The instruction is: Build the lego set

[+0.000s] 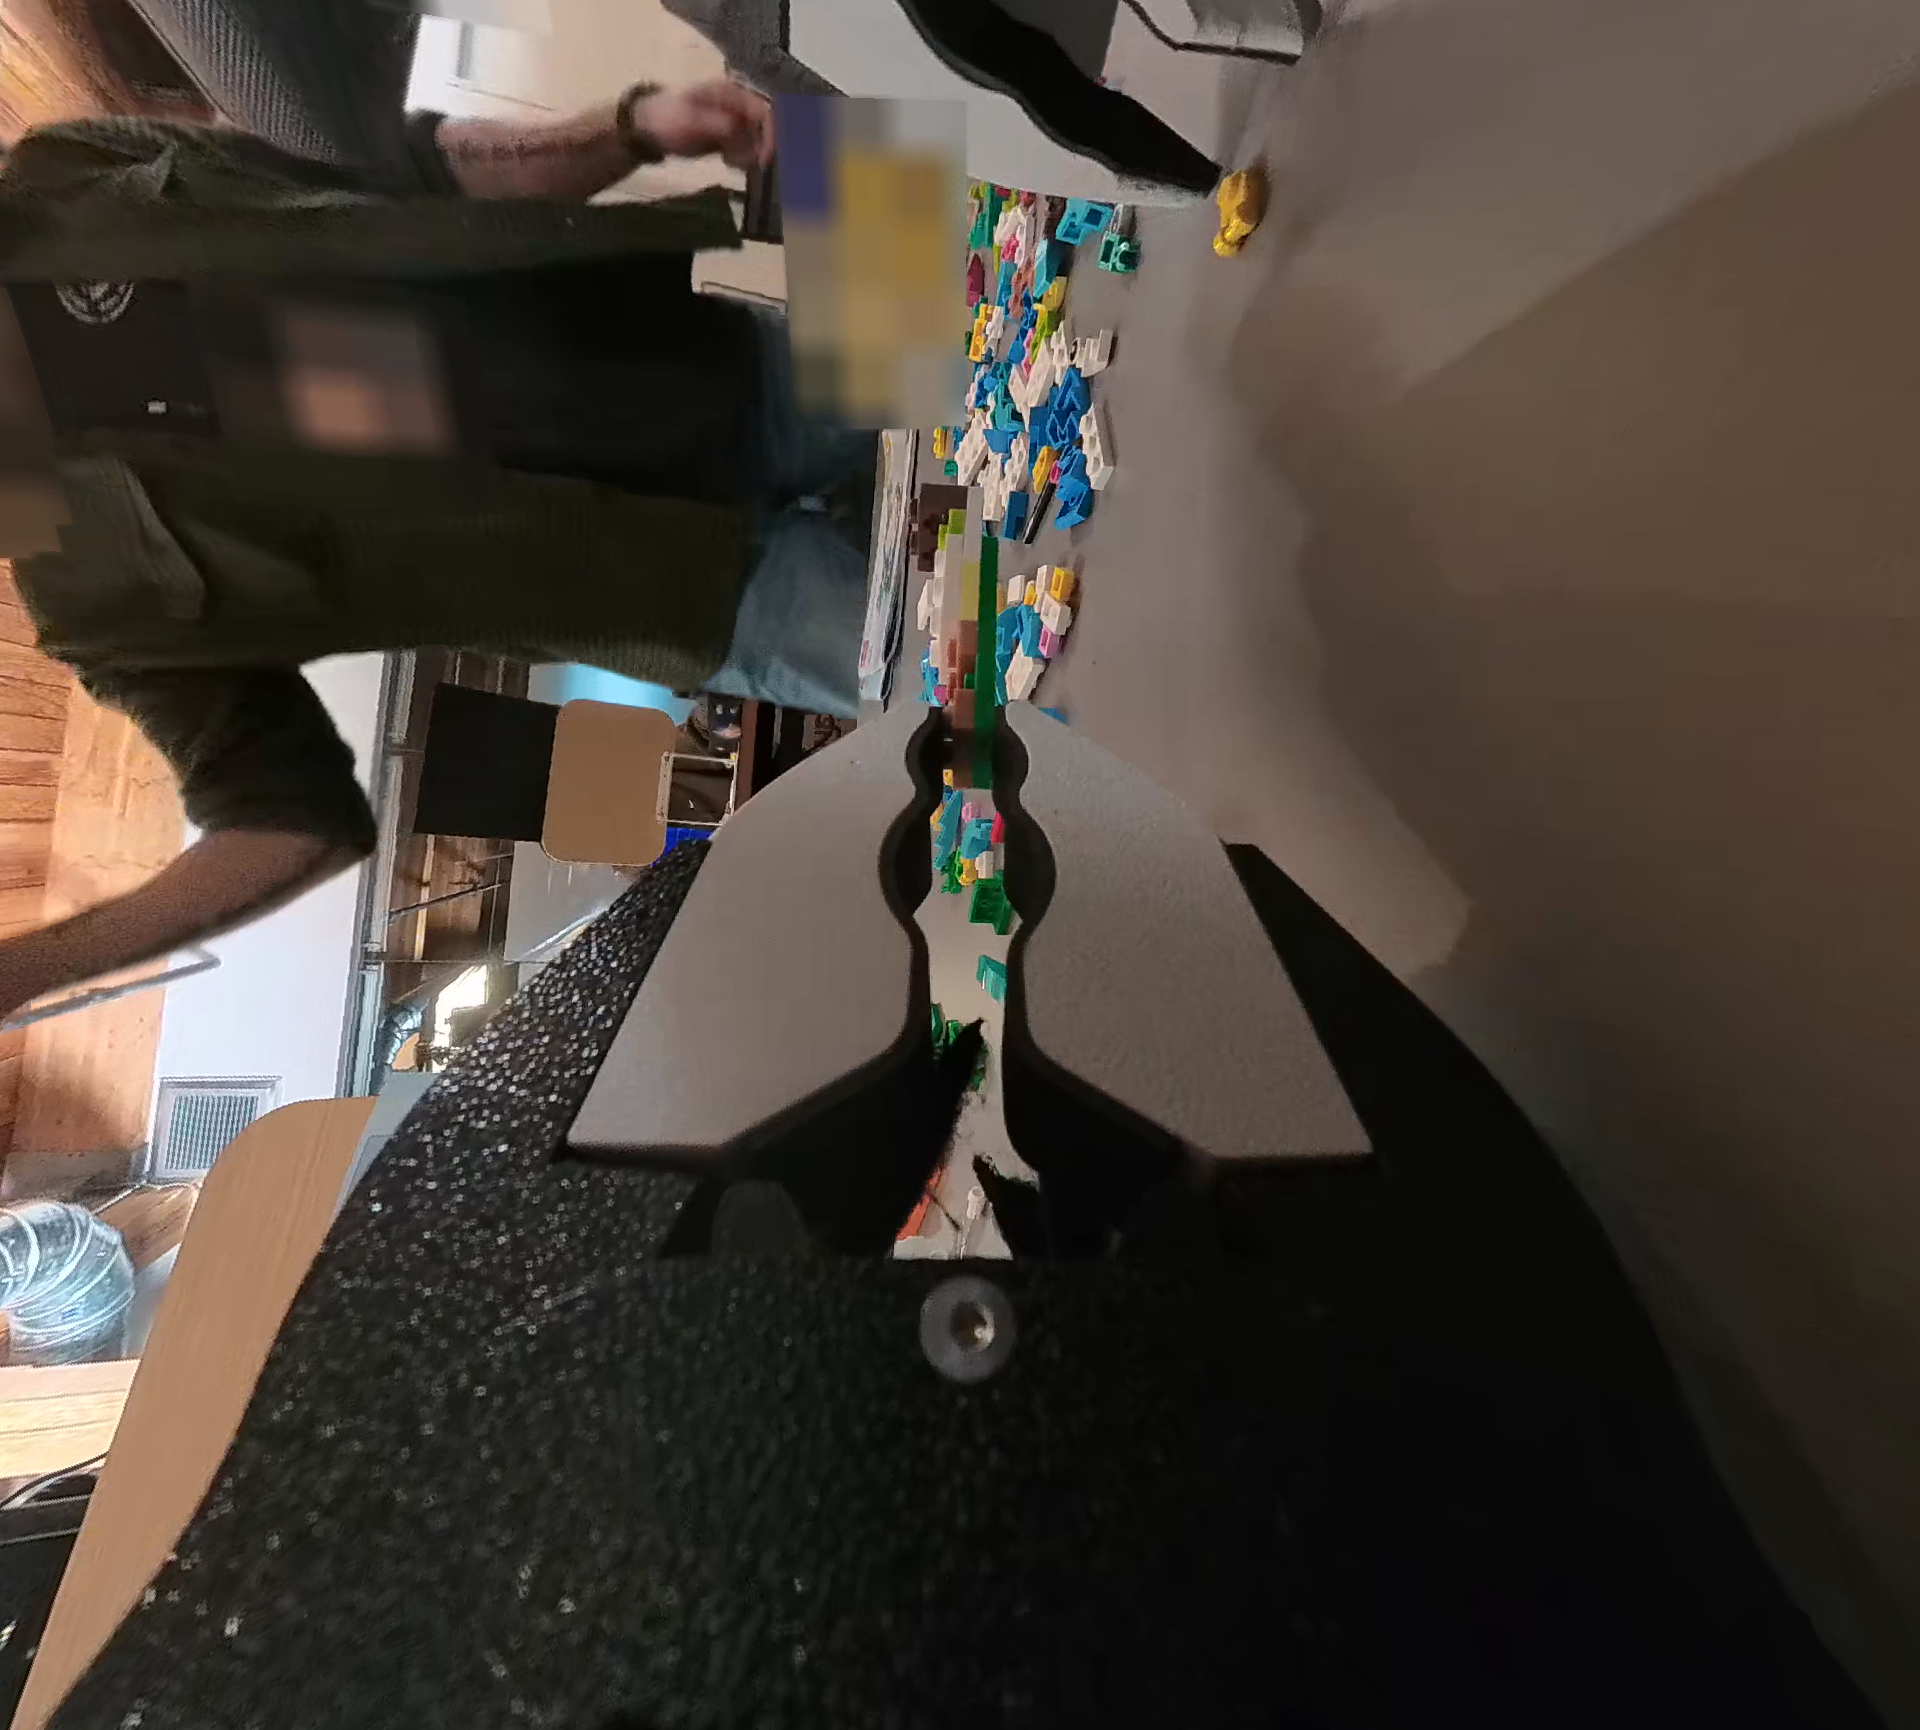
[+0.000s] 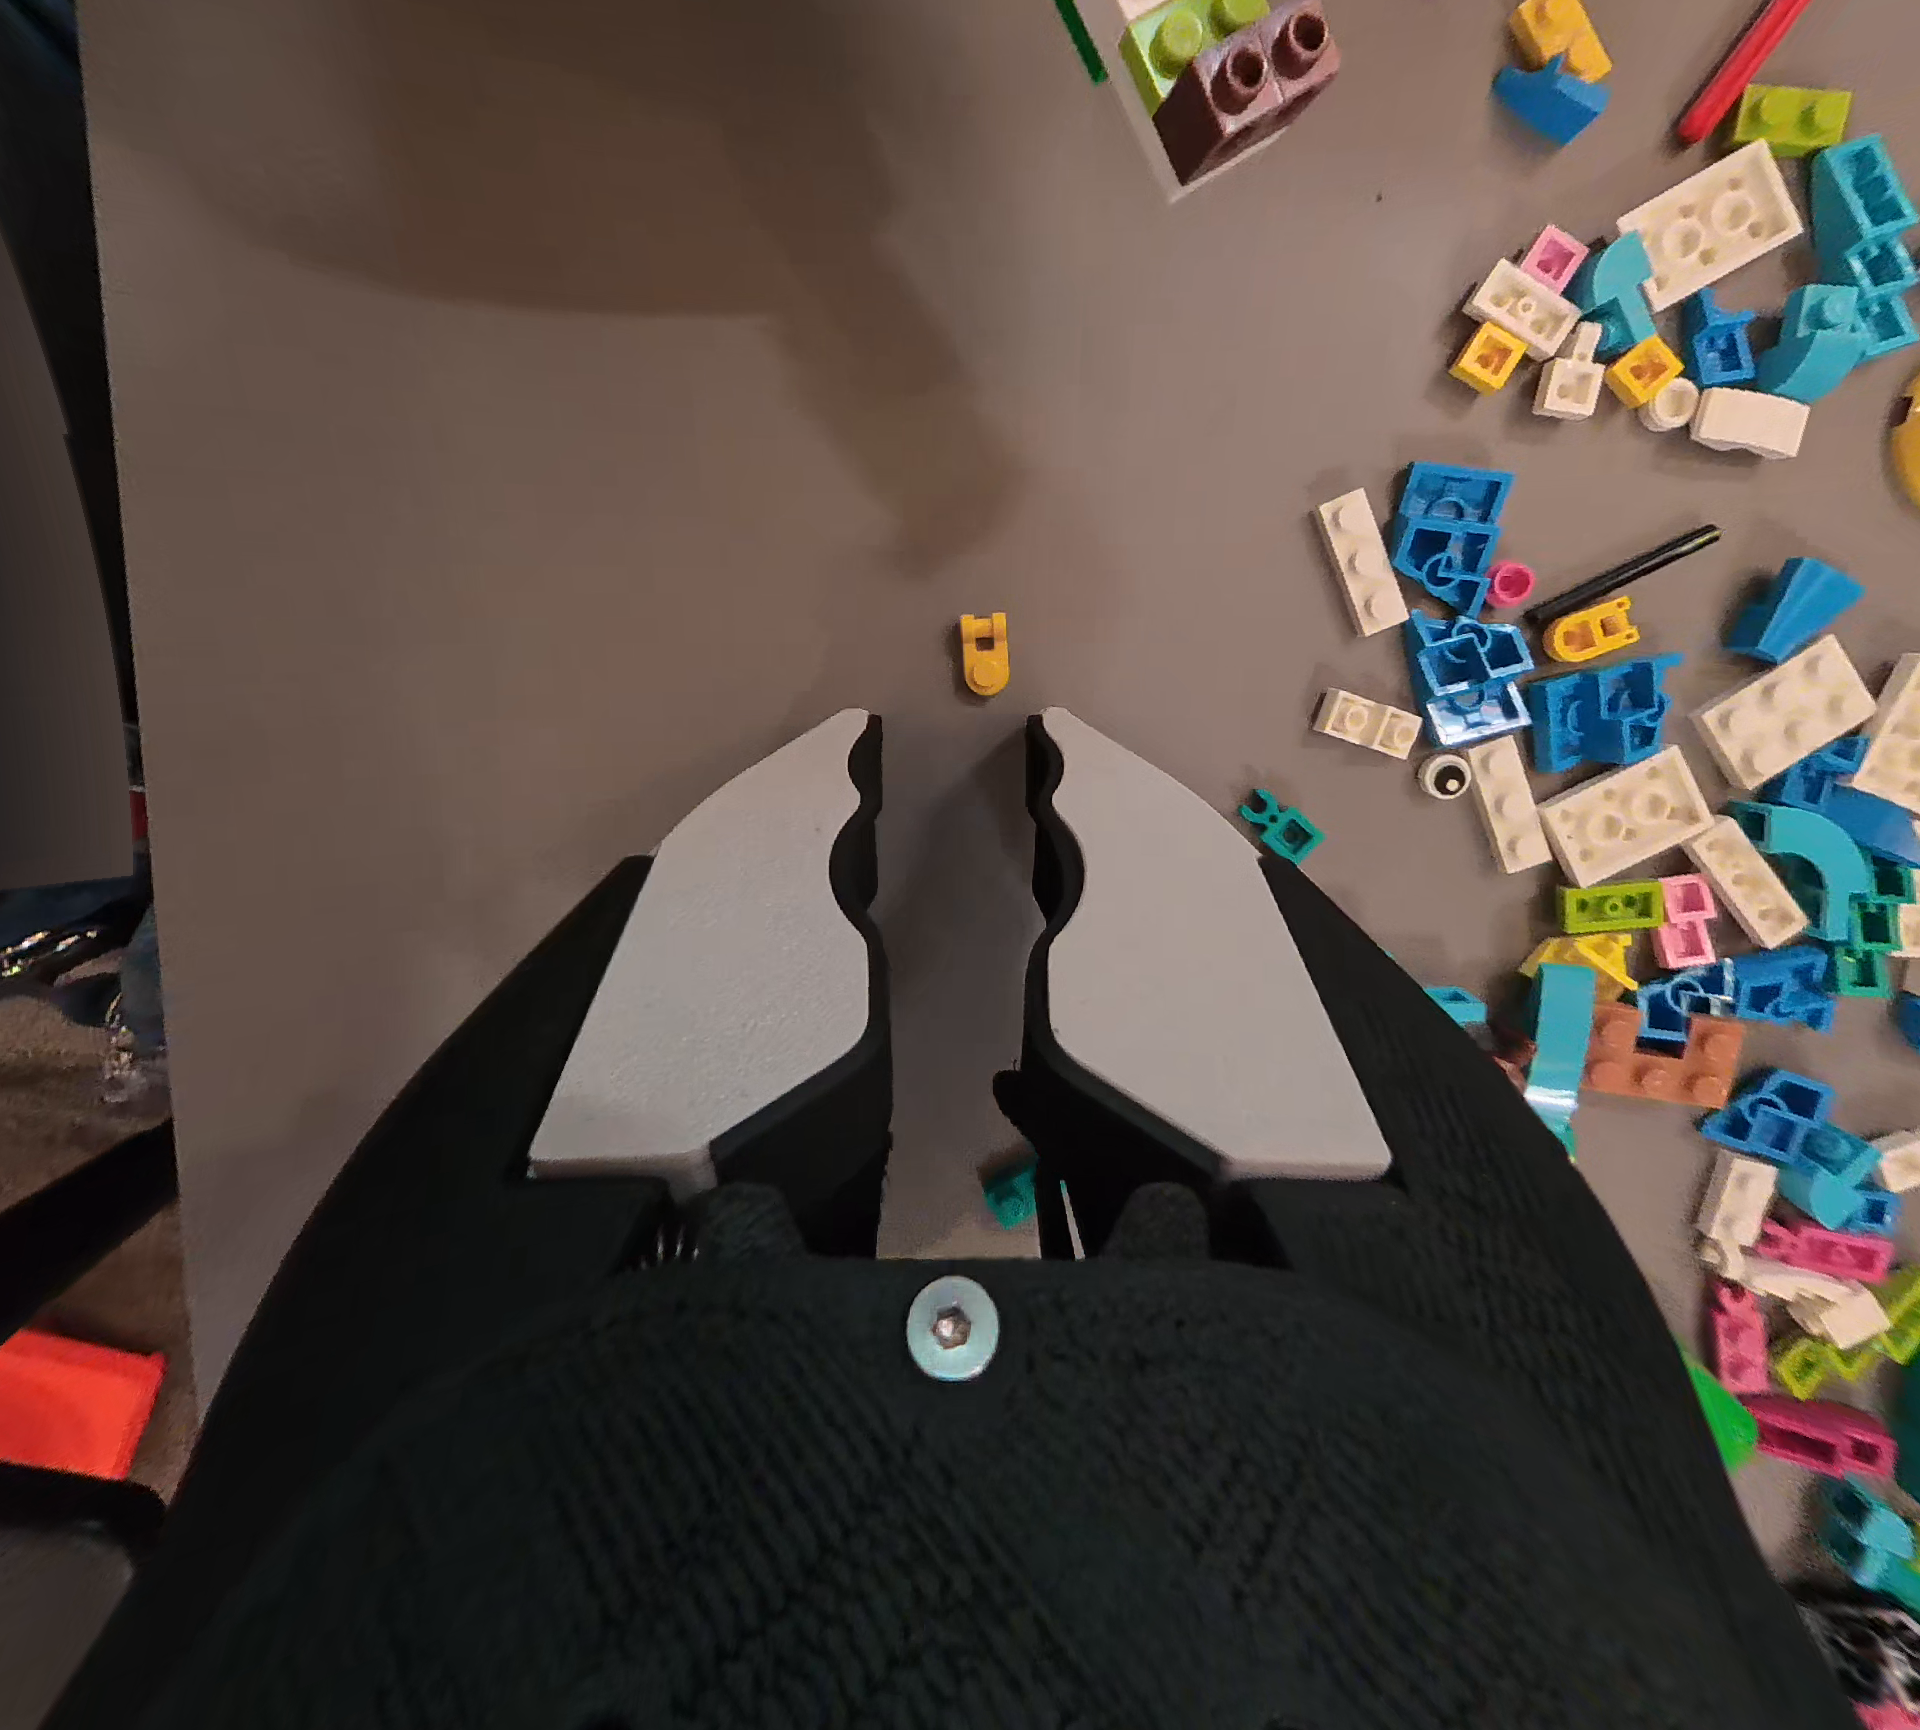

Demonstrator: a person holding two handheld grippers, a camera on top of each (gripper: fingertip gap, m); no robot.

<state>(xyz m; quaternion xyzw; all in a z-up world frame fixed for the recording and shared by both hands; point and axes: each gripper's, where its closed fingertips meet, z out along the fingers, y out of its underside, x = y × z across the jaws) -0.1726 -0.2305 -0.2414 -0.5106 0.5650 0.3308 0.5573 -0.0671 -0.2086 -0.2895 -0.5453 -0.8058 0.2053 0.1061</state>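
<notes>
Yellow clip piece [image 2: 983,654] before parted right gripper [image 2: 954,730]

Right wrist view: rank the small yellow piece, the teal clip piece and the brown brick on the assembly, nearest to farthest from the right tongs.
1. Small yellow piece: just ahead of the open right tongs, alone on the grey table.
2. Teal clip piece: beside the right-hand finger.
3. Brown brick: far ahead, at the assembly's end.
</notes>
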